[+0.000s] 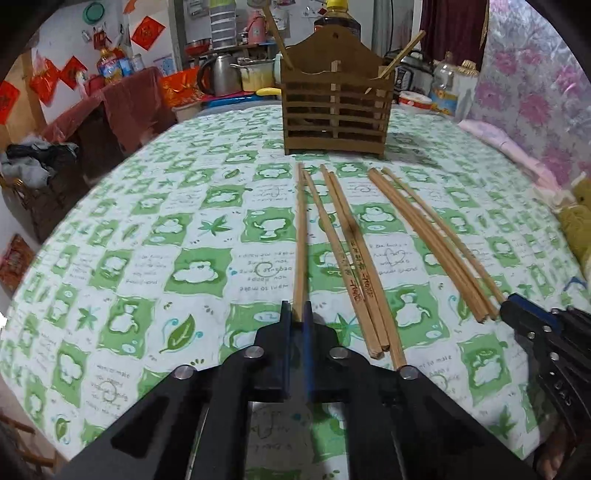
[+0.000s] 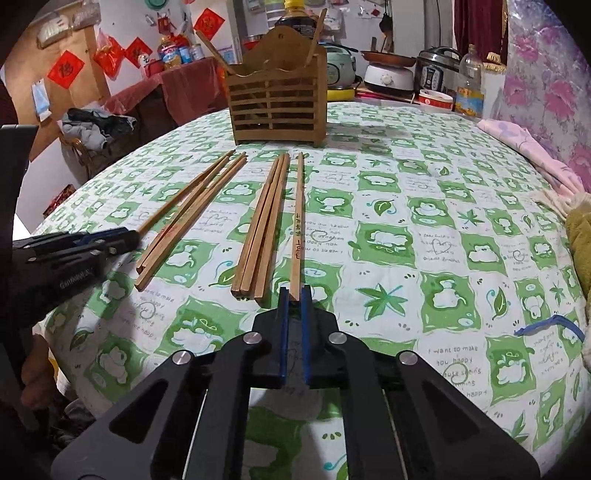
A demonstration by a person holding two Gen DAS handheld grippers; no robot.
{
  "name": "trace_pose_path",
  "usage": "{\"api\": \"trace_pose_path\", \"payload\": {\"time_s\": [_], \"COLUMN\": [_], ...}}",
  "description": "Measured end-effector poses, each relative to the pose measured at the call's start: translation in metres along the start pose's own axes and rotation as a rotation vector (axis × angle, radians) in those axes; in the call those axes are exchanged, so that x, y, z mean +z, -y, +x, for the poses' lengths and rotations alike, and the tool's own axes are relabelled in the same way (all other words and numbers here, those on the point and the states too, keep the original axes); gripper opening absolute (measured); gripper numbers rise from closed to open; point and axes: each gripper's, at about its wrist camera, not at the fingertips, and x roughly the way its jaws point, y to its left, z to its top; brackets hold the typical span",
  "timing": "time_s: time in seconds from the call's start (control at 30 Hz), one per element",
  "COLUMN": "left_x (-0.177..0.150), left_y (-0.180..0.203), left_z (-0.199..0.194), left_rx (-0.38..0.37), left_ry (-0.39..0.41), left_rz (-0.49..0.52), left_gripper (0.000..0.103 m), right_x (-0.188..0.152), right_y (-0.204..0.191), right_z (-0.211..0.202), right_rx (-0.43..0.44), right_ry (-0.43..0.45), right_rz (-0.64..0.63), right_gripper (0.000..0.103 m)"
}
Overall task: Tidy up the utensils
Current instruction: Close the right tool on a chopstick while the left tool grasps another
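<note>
A slatted wooden utensil holder (image 1: pixel 334 107) stands at the far side of the table, with two chopsticks leaning in it; it also shows in the right wrist view (image 2: pixel 279 107). Several wooden chopsticks lie on the green-and-white tablecloth in front of it. My left gripper (image 1: pixel 296 314) is shut on the near end of the leftmost chopstick (image 1: pixel 301 236). My right gripper (image 2: pixel 294 297) is shut on the near end of the rightmost chopstick (image 2: pixel 297 221). Between them lie a left group (image 2: pixel 192 214) and a middle bundle (image 2: pixel 264 225). Each gripper shows in the other's view, the right gripper (image 1: pixel 515 308) and the left gripper (image 2: pixel 125 236).
Kitchen clutter stands behind the table: a kettle (image 1: pixel 218 74), a dark bottle (image 1: pixel 338 18), a rice cooker (image 2: pixel 437 72), a bowl (image 2: pixel 436 99). Pink cloth (image 2: pixel 524 144) lies at the table's right edge. A blue rubber band (image 2: pixel 550 325) lies at the right.
</note>
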Motion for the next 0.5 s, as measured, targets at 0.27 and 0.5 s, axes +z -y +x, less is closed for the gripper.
{"api": "trace_pose_path", "payload": {"time_s": [0.27,0.5], "left_x": [-0.003,-0.003], "left_y": [-0.019,-0.020], "left_z": [-0.005,-0.001], "left_rx": [-0.048,-0.032], "left_ry": [0.021,0.025], "left_rz": [-0.064,-0.062], "left_gripper": [0.006,0.006], "right_x": [-0.002,-0.004], "right_y": [0.004,0.005], "right_z": [-0.005,-0.003], "right_rx": [0.022,0.029], "right_ry": [0.011,0.005], "right_rz": [0.023,0.027], "right_gripper": [0.006,0.010]}}
